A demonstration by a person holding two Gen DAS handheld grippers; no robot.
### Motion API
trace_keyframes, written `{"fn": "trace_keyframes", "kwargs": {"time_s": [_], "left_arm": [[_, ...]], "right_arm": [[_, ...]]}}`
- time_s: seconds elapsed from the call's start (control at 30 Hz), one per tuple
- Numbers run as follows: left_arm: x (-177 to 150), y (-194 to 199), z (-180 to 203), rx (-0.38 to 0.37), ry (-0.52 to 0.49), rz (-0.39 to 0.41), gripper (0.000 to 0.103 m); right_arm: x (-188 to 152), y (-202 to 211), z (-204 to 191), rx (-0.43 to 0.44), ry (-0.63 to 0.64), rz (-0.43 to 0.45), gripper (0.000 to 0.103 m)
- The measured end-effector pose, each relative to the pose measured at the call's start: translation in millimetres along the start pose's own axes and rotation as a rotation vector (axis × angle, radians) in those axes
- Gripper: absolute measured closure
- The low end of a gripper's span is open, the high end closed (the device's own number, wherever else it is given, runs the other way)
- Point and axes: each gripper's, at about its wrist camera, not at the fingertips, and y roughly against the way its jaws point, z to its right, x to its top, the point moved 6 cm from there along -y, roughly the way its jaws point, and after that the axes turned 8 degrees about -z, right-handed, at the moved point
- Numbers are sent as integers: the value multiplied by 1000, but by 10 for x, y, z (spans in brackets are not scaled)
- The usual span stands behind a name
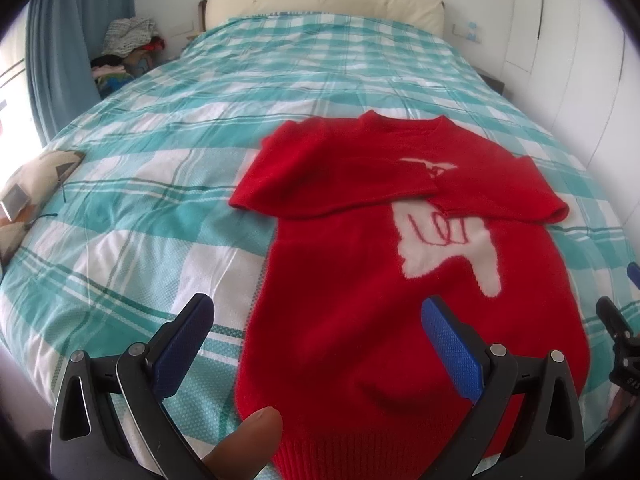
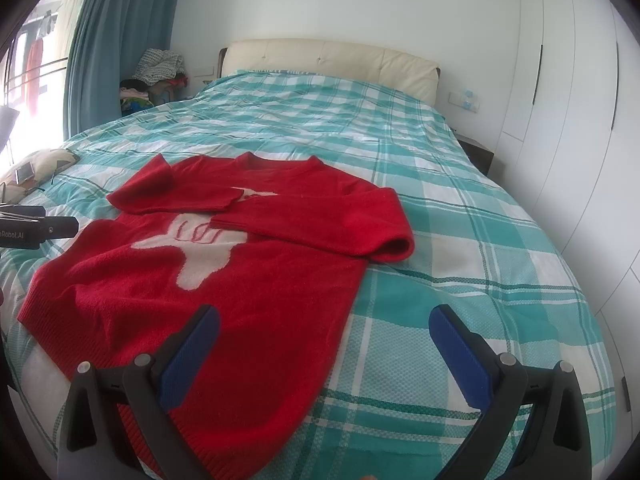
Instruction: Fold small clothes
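A small red knit sweater (image 1: 352, 280) with a white hand motif lies flat on the bed, both sleeves folded across its chest. It also shows in the right wrist view (image 2: 248, 276). My left gripper (image 1: 318, 320) is open and empty, above the sweater's lower left hem. My right gripper (image 2: 324, 328) is open and empty, above the sweater's lower right edge. The right gripper's tip shows at the right edge of the left wrist view (image 1: 618, 320). The left gripper's body shows at the left edge of the right wrist view (image 2: 36, 228).
The bed has a teal and white checked cover (image 1: 168, 184) and a cream headboard (image 1: 320, 0). A cushion with a phone (image 1: 24, 196) lies at the bed's left edge. A pile of clothes (image 2: 156, 76) sits by the blue curtain. White wardrobes (image 2: 568, 92) stand to the right.
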Motion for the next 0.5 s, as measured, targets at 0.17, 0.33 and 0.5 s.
{"fn": "trace_keyframes", "kwargs": {"time_s": [0.17,0.33,0.5], "left_arm": [[-7,3,4,5,-9,2,0],[-9,6,-29,31,-11,0,0],[-19,-42,-37,63,-17,-14,0]], "right_arm": [[-3,-2,1,-2,0,0,0],[-7,-12,14,-6,-2,-1,0],[2,10,39,-8,-5,7,0]]}}
